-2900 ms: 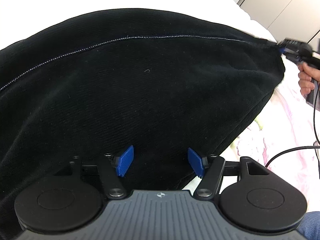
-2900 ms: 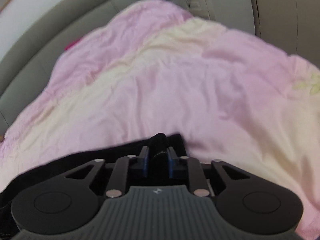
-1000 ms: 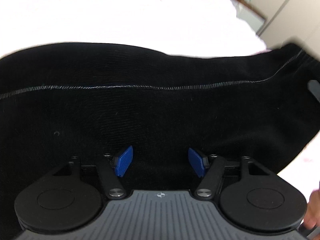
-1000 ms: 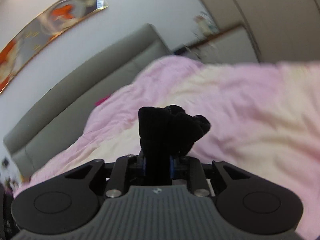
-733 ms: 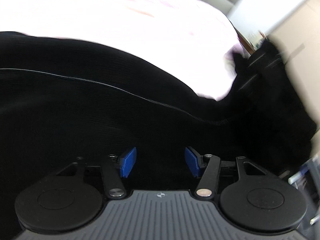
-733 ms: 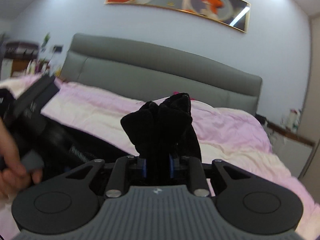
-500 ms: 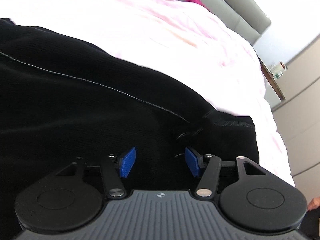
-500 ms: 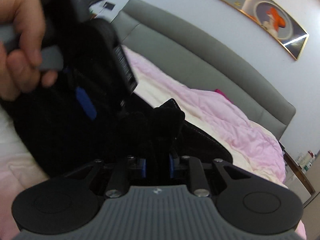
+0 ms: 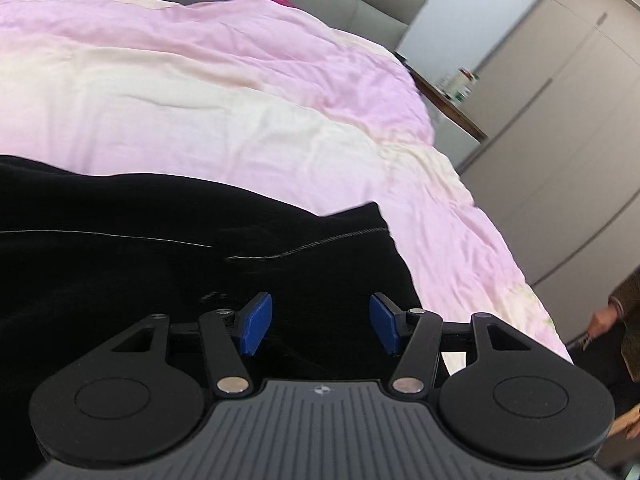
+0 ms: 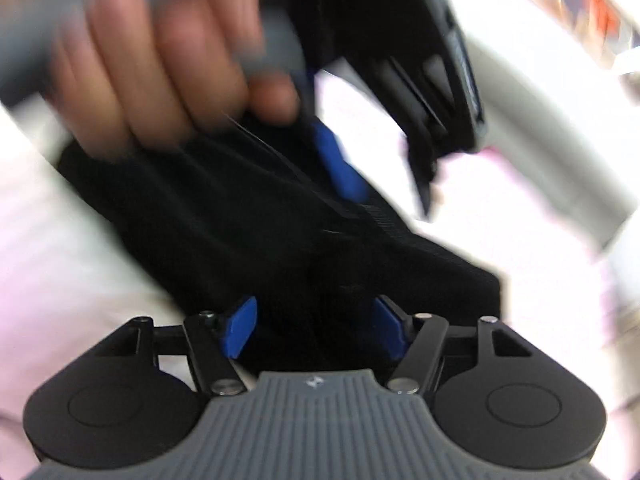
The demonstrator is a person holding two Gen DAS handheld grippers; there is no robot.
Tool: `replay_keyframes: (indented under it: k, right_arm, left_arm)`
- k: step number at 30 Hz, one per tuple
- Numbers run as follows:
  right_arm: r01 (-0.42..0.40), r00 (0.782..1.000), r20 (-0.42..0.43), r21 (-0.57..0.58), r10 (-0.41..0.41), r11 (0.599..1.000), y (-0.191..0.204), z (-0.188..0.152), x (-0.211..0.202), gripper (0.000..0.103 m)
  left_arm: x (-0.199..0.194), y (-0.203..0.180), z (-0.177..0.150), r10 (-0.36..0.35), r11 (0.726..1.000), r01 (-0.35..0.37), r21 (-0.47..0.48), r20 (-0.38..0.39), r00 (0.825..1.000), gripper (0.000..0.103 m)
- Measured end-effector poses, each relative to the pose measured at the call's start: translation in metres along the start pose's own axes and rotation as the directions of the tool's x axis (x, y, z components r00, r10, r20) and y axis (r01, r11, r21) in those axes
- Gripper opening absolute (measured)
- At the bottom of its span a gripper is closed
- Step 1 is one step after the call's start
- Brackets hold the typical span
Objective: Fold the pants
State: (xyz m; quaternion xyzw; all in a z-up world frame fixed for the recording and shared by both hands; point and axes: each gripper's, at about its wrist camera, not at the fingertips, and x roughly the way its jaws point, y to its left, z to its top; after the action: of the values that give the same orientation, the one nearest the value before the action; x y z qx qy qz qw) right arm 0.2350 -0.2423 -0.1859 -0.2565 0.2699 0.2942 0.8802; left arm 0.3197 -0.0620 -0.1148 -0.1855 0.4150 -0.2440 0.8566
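Black pants (image 9: pixel 120 264) lie folded on the pink bed, with a white stitched seam across them and a corner pointing right. My left gripper (image 9: pixel 320 330) is open, its blue pads just above the pants' near edge, holding nothing. In the right wrist view my right gripper (image 10: pixel 314 330) is open with the black pants (image 10: pixel 240 220) lying between and beyond its pads. The other gripper (image 10: pixel 420 60) and the hand holding it are close above the cloth, blurred.
A pink and cream quilt (image 9: pixel 240 100) covers the bed. A grey headboard (image 9: pixel 360 4) is at the back, with a nightstand with bottles (image 9: pixel 456 92) and beige wardrobe doors (image 9: pixel 560 140) to the right. A person's arm (image 9: pixel 616 312) shows at the right edge.
My right gripper carried the held end of the pants up and over to the left gripper's side, then opened and let go. The left gripper stayed open over the pants.
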Motion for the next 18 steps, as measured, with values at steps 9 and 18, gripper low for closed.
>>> replay_keyframes:
  k: [9,18]
  right_arm:
    - [0.185,0.977,-0.037,0.643,-0.211,0.743,-0.117,-0.025,-0.017,0.047]
    - [0.272,0.962,-0.144,0.529,-0.231,0.804,-0.105,-0.026,0.014,0.051]
  left_arm:
    - [0.045,0.019,-0.023,0.081,0.997,-0.077,0.032,-0.147,0.986,0.048]
    - [-0.014,0.019,-0.011,0.147,0.988,-0.139,0.065,-0.145,0.978,0.064]
